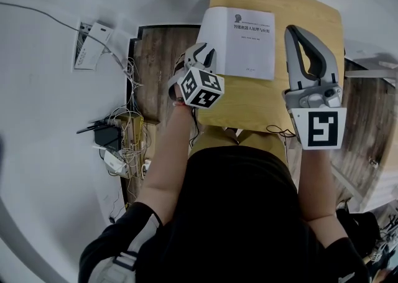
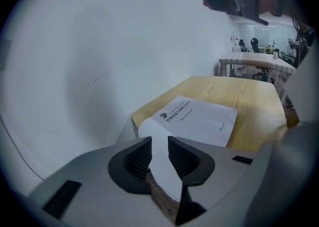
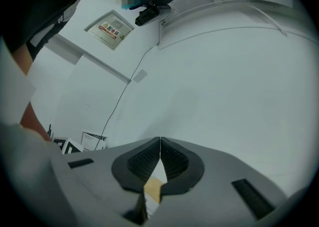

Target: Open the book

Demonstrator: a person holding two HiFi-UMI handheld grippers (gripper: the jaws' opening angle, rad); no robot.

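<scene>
The book (image 1: 245, 39) lies face up at the far left corner of the table (image 1: 267, 104), its white cover printed with a small emblem and lines of text. Its left edge lies just beside the table's left edge. In the left gripper view the near left corner of the cover (image 2: 162, 166) curls up off the book (image 2: 199, 118) and runs down between the jaws of the left gripper (image 2: 159, 143), which grasp it; the rest of the cover lies flat.

In the head view the left gripper (image 1: 204, 55) hangs tilted down at the book's near left corner, over the table's edge.

The right gripper (image 1: 298, 33) is held over the table just right of the book, apart from it. Its jaws (image 3: 159, 143) are clenched tip to tip with nothing caught between them, facing a pale wall (image 3: 224, 81).

Left of the table, cables (image 1: 121, 129) lie tangled on the floor.
</scene>
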